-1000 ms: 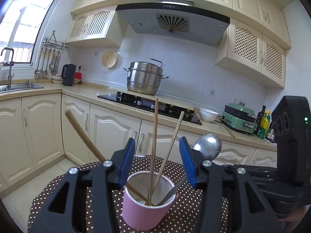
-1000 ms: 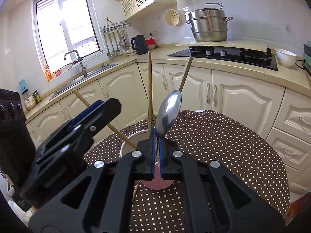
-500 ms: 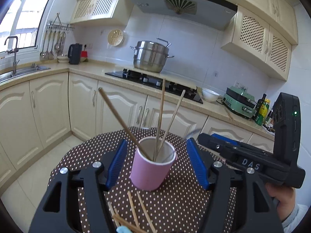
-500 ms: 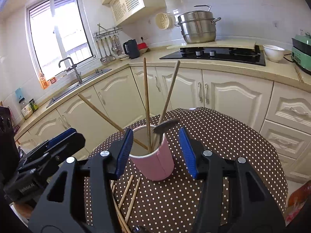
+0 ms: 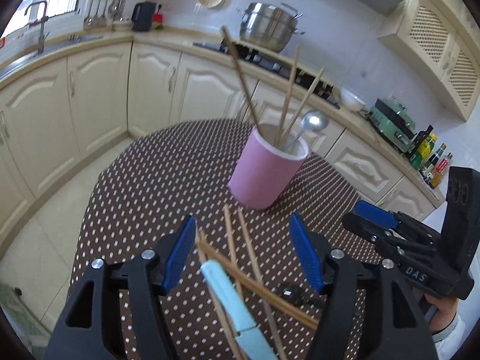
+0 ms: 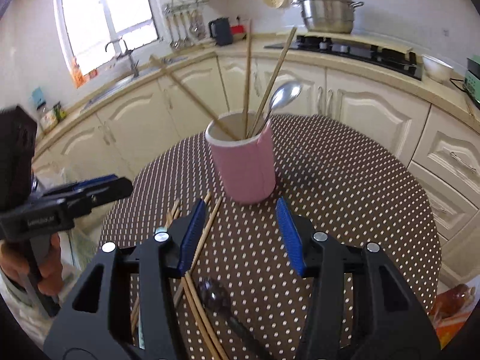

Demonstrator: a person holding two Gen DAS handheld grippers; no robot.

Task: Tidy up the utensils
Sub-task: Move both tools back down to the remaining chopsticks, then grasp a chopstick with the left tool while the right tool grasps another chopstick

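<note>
A pink cup (image 5: 267, 168) (image 6: 244, 165) stands on the brown dotted table (image 5: 150, 180). It holds several wooden chopsticks (image 6: 246, 90) and a metal spoon (image 5: 315, 120) (image 6: 285, 93). My left gripper (image 5: 243, 240) is open and hovers above loose chopsticks (image 5: 240, 246) and a light blue handle (image 5: 228, 294). My right gripper (image 6: 241, 228) is open too, short of the cup, with nothing between its fingers. Below it lie loose chopsticks (image 6: 214, 210) and a dark spoon (image 6: 216, 294). Each gripper shows in the other's view, the right one (image 5: 375, 219) and the left one (image 6: 84, 192).
The table's round edge drops to a tiled floor (image 5: 45, 210) on the left. Cream cabinets (image 6: 375, 111) and a counter with a hob and a steel pot (image 6: 327, 9) stand behind. A hand (image 6: 45, 270) grips the left tool.
The right gripper opened and let go of the metal spoon, which now stands in the cup. Both grippers drew back from the cup and tilted down over the loose utensils. The left jaws widened.
</note>
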